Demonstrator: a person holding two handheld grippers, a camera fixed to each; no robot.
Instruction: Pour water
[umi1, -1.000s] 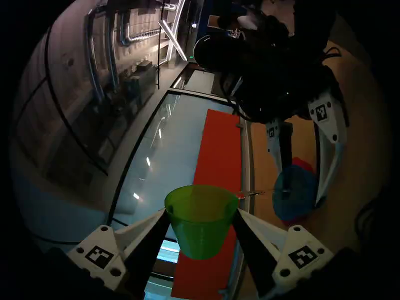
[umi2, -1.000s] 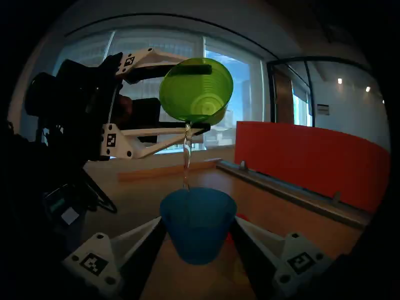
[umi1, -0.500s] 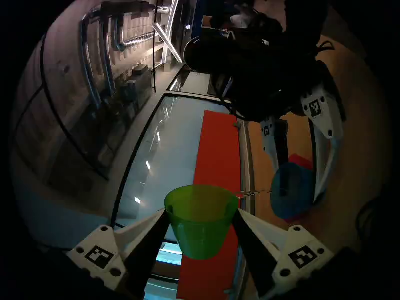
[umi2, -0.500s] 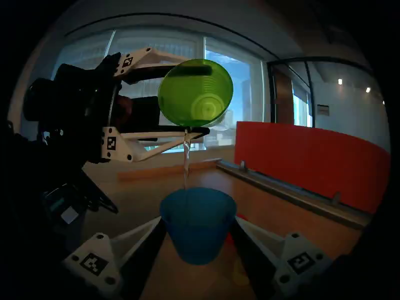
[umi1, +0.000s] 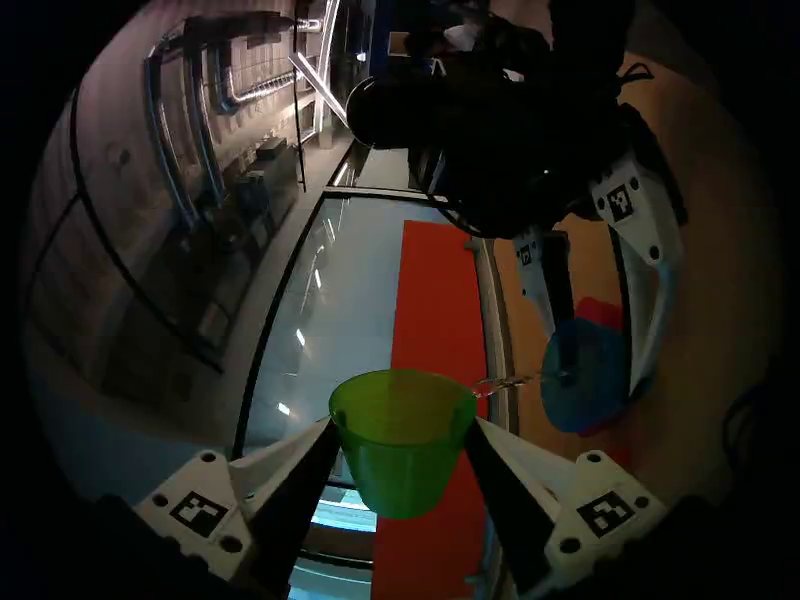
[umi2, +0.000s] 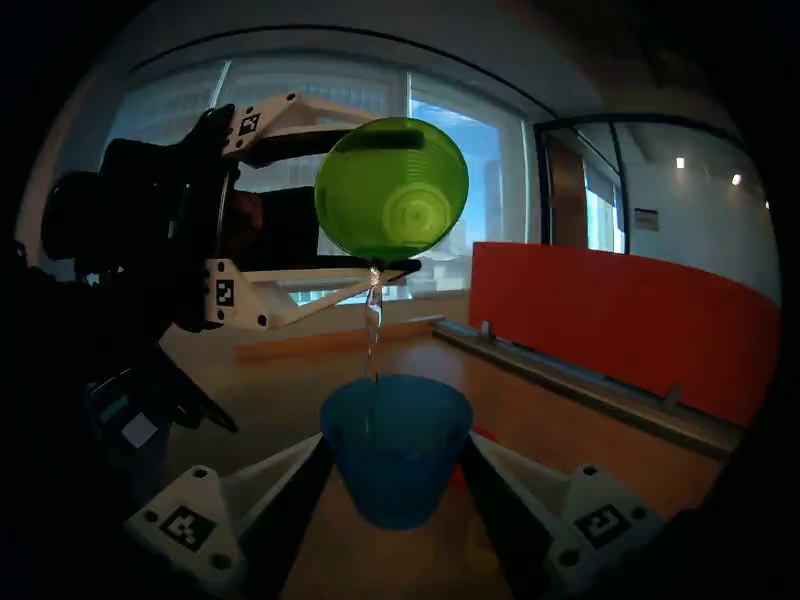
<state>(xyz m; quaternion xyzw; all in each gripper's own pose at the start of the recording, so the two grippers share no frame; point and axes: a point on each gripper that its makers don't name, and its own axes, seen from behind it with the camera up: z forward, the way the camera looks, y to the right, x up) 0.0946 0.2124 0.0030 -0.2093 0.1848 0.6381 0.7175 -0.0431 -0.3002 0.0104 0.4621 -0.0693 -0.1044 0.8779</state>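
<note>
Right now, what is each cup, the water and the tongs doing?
green cup: tipped on its side, pouring.
blue cup: upright, catching the water.
water stream: thin, falling from green cup into blue cup.
left tongs: shut on the green cup.
right tongs: shut on the blue cup.

The green cup (umi2: 391, 188) is translucent, glossy plastic, the blue cup (umi2: 396, 475) translucent plastic with a duller sheen, and the water (umi2: 373, 315) between them is clear and glinting. The left gripper (umi1: 400, 430) and right gripper (umi2: 396, 440) have fingers (umi2: 262, 478) of smooth matt white plastic. The table (umi2: 560, 420) looks like smooth wood with a faint sheen, the red panel (umi2: 630, 320) at far right is matt, the far window (umi2: 455, 150) glossy glass.
</note>
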